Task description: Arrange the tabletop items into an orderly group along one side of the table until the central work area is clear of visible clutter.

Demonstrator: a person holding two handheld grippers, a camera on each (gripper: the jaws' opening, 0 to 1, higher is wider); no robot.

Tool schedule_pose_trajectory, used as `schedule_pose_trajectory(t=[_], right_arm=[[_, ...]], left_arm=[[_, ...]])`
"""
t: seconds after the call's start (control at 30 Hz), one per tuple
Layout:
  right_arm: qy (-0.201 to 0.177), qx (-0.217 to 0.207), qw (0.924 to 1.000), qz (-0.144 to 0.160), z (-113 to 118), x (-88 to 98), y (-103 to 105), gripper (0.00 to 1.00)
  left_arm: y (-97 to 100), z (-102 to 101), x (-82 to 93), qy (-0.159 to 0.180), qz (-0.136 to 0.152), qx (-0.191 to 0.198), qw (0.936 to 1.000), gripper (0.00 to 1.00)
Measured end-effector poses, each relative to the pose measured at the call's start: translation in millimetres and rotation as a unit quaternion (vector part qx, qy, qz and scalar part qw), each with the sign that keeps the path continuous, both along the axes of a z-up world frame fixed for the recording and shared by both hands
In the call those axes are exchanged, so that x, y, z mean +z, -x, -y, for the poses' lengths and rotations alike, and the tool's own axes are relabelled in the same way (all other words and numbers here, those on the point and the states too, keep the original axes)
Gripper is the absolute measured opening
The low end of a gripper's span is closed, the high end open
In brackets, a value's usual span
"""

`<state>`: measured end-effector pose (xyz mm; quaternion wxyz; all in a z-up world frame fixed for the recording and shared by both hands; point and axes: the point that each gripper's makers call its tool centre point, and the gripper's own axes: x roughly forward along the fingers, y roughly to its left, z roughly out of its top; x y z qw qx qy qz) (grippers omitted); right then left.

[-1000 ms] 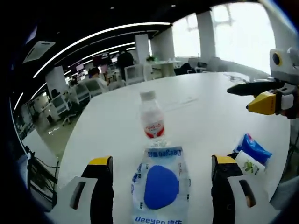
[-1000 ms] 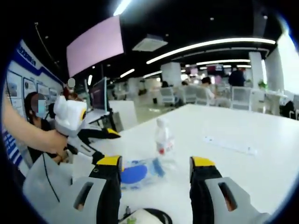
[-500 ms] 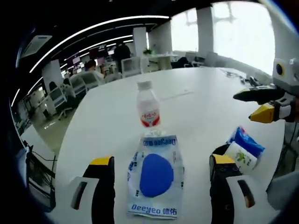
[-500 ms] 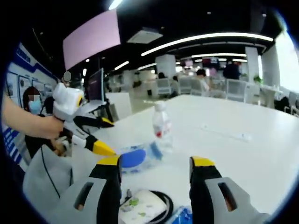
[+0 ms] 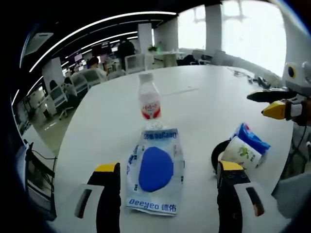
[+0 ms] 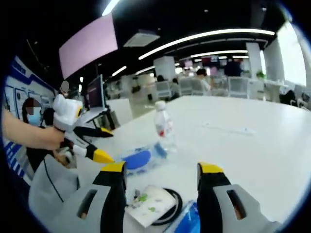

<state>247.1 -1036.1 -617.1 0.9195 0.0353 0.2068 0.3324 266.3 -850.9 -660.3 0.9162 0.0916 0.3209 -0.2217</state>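
Note:
A flat wipes pack (image 5: 155,176) with a blue oval lid lies on the white table between my left gripper's (image 5: 166,169) open jaws. Just beyond it stands a small clear bottle (image 5: 148,103) with a red label. At right lie a white packet (image 5: 242,152) and a blue packet (image 5: 253,138) over a black ring (image 5: 215,154). My right gripper (image 6: 162,169) is open over the white packet (image 6: 148,206), the black ring (image 6: 170,207) and the blue packet (image 6: 189,221). The bottle (image 6: 164,127) and the wipes pack (image 6: 139,158) sit farther off. The left gripper (image 6: 96,144) shows at left, held by a hand, and the right gripper (image 5: 278,103) at right.
The white table (image 5: 209,107) stretches far back, with a thin flat strip (image 6: 224,129) lying on it. Office chairs (image 5: 141,62) and desks stand behind it. A monitor (image 6: 94,93) stands at left in the right gripper view. A seated person (image 6: 33,126) is beside the table's edge.
Both cameras pulled back and tilted down. The wipes pack now shows whole in the left gripper view, and the packets and black ring came fully into the right gripper view. The items themselves have not moved.

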Motion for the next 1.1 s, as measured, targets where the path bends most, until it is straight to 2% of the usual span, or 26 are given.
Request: schedule_pose_trajectory(t=[0.27,0.4,0.53,0.8,0.9,1.1], right_arm=[[-0.008,-0.010,0.9999,-0.002,4.2,2.4,0.2,0.54],[-0.023,-0.022,0.9994,-0.017,4.9,0.6,-0.7,0.52],[-0.034,-0.028,0.9989,-0.019,4.7,0.2,0.0,0.51],[-0.044,-0.042,0.9969,-0.049,9.0,-15.1,5.4,0.50],[-0.056,-0.058,0.9948,-0.063,12.8,-19.4,6.7,0.47],[-0.080,-0.070,0.9905,-0.087,14.0,-28.6,12.2,0.44]], left_arm=[[2.8,0.8,-2.6,0.000,-0.004,0.002,1.0000,0.78],[4.5,3.2,-2.7,0.008,-0.008,0.003,0.9999,0.78],[6.4,3.9,-5.9,0.020,-0.017,0.015,0.9995,0.78],[14.7,13.9,-15.0,0.032,-0.032,0.012,0.9989,0.78],[15.4,16.9,-18.0,0.044,-0.038,0.016,0.9982,0.77],[20.7,25.8,-22.6,0.079,-0.058,0.021,0.9950,0.70]])
